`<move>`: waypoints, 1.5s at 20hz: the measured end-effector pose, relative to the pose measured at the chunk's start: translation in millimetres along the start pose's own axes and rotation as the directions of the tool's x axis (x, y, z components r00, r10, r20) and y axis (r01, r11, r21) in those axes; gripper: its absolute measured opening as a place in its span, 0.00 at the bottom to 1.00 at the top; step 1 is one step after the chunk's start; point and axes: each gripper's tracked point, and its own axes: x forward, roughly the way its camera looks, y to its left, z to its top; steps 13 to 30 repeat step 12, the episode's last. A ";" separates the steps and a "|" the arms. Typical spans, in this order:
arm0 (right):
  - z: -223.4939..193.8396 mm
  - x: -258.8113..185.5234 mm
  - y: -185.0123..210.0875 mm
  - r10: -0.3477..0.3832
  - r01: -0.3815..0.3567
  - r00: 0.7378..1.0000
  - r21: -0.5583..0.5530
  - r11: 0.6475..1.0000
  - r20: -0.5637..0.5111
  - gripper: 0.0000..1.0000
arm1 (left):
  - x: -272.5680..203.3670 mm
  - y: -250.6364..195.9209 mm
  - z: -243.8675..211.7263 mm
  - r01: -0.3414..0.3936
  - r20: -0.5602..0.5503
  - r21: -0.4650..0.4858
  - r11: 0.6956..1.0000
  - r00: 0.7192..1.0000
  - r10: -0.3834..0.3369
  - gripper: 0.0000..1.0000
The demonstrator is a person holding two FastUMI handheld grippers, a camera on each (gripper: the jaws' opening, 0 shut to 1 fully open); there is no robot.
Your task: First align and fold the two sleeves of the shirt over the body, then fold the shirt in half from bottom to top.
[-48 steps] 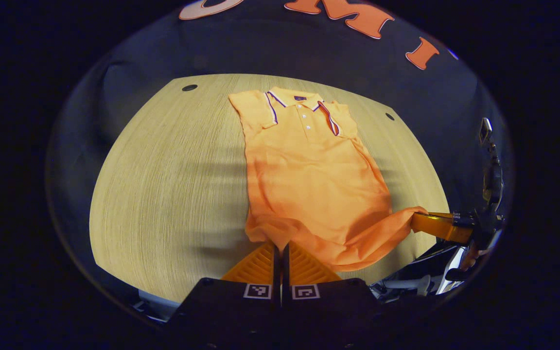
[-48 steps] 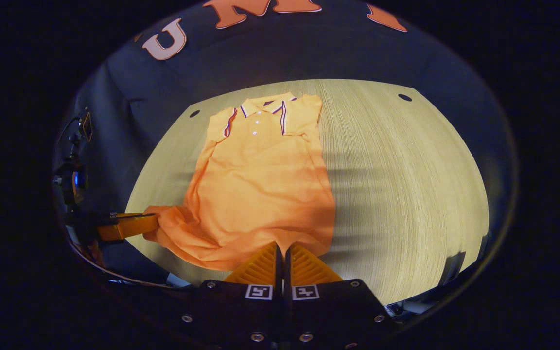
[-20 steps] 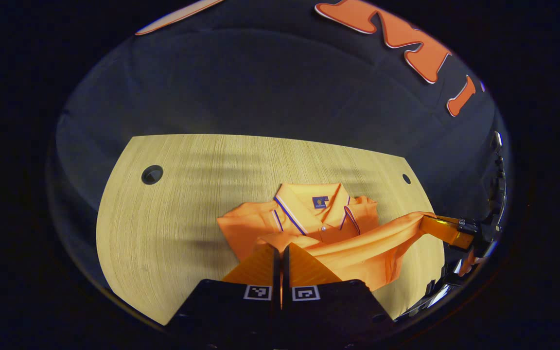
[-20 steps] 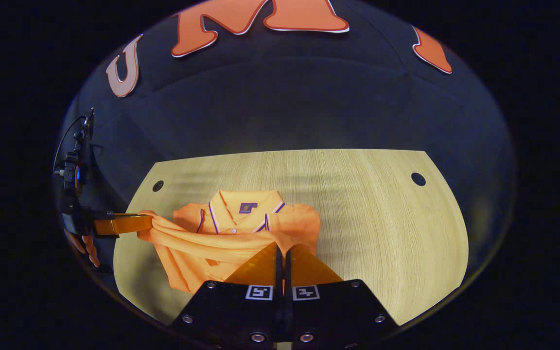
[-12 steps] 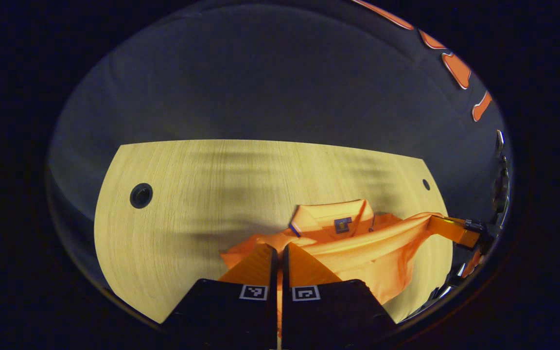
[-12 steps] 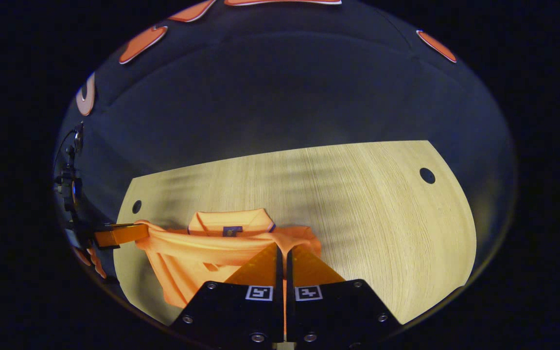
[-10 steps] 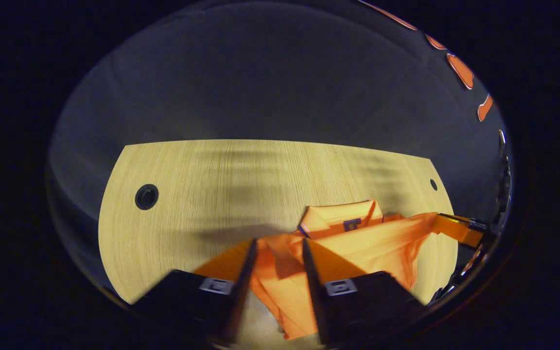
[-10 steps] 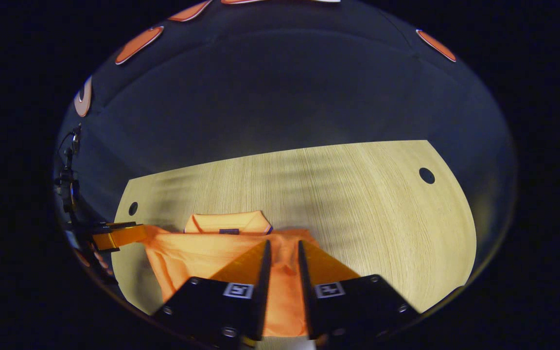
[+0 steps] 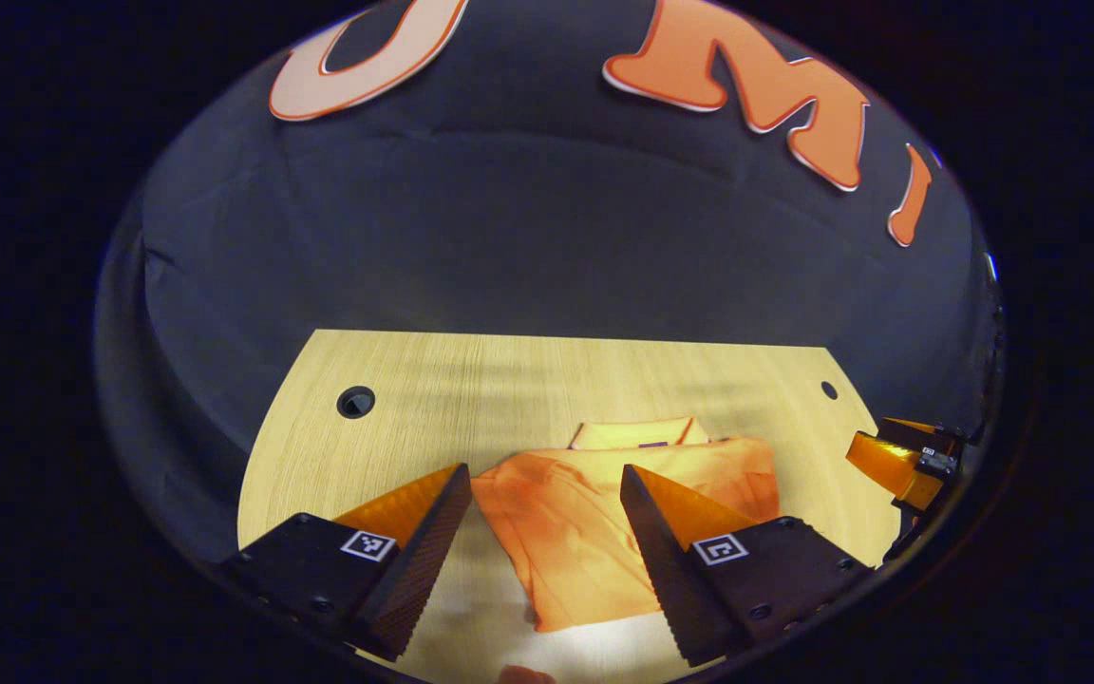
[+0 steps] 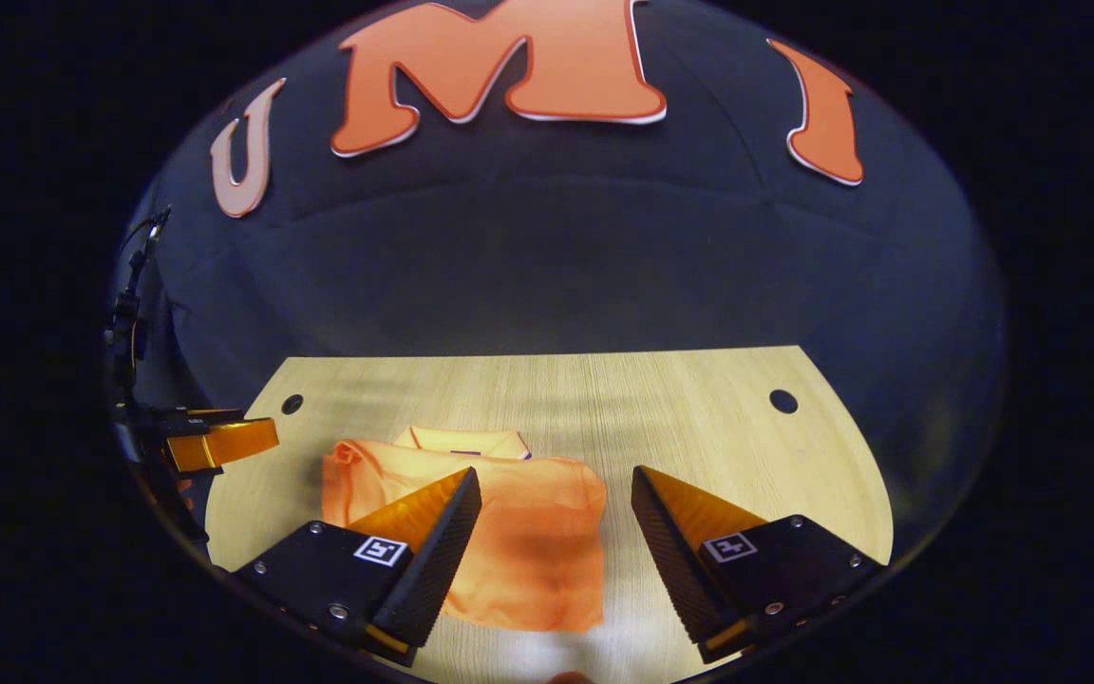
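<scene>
Shirt (image 9: pixel 618 518) lies folded on the table (image 9: pixel 395 427) at twelve o'clock of left gripper (image 9: pixel 547 494); right gripper (image 10: pixel 552 499) likewise; both gape, empty.

Both tools, formerly clamped on the hem, now stand wide apart and lifted: left tool (image 9: pixel 539 484), right tool (image 10: pixel 555 489). The shirt (image 9: pixel 604 513) lies folded in half, released.
</scene>
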 end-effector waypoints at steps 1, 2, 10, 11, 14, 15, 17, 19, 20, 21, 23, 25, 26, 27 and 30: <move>-6.1 -16.0 1.1 0.011 -0.011 1.000 -0.006 1.000 0.000 0.97 | -13.2 -5.0 1.0 -0.005 0.026 0.008 1.000 1.000 0.005 0.98; -8.4 -30.4 4.0 0.022 -0.022 1.000 0.000 1.000 0.015 0.97 | -24.2 -7.3 -1.8 -0.020 0.054 0.019 1.000 0.998 0.019 0.97; 7.5 -148.7 -13.0 -0.003 0.001 0.957 0.007 1.000 0.289 0.97 | -145.8 -10.9 -27.5 -0.034 0.278 0.000 0.999 0.960 0.033 0.98; 9.4 -161.8 -12.2 0.008 -0.008 0.946 -0.002 1.000 0.325 0.98 | -161.8 -14.5 -33.5 -0.033 0.306 -0.002 0.999 0.952 0.032 0.97; 12.5 -176.8 -13.0 0.015 -0.007 0.929 -0.023 1.000 0.369 0.97 | -178.2 -19.2 -45.0 -0.028 0.339 -0.006 1.000 0.940 0.029 0.97; 12.5 -176.8 -13.0 0.015 -0.007 0.929 -0.023 1.000 0.369 0.97 | -178.2 -19.2 -45.0 -0.028 0.339 -0.006 1.000 0.940 0.029 0.97; 12.5 -176.8 -13.0 0.015 -0.007 0.929 -0.023 1.000 0.369 0.97 | -178.2 -19.2 -45.0 -0.028 0.339 -0.006 1.000 0.940 0.029 0.97; 12.5 -176.8 -13.0 0.015 -0.007 0.929 -0.023 1.000 0.369 0.97 | -178.2 -19.2 -45.0 -0.028 0.339 -0.006 1.000 0.940 0.029 0.97; 12.5 -176.8 -13.0 0.015 -0.007 0.929 -0.023 1.000 0.369 0.97 | -178.2 -19.2 -45.0 -0.028 0.339 -0.006 1.000 0.940 0.029 0.97; 12.5 -176.8 -13.0 0.015 -0.007 0.929 -0.023 1.000 0.369 0.97 | -178.2 -19.2 -45.0 -0.028 0.339 -0.006 1.000 0.940 0.029 0.97; 12.5 -176.8 -13.0 0.015 -0.007 0.929 -0.023 1.000 0.369 0.97 | -178.2 -19.2 -45.0 -0.028 0.339 -0.006 1.000 0.940 0.029 0.97; 12.5 -176.8 -13.0 0.015 -0.007 0.929 -0.023 1.000 0.369 0.97 | -178.2 -19.2 -45.0 -0.028 0.339 -0.006 1.000 0.940 0.029 0.97; 12.5 -176.8 -13.0 0.015 -0.007 0.929 -0.023 1.000 0.369 0.97 | -178.2 -19.2 -45.0 -0.028 0.339 -0.006 1.000 0.940 0.029 0.97; 12.5 -176.8 -13.0 0.015 -0.007 0.929 -0.023 1.000 0.369 0.97 | -178.2 -19.2 -45.0 -0.028 0.339 -0.006 1.000 0.940 0.029 0.97; 12.5 -176.8 -13.0 0.015 -0.007 0.929 -0.023 1.000 0.369 0.97 | -178.2 -19.2 -45.0 -0.028 0.339 -0.006 1.000 0.940 0.029 0.97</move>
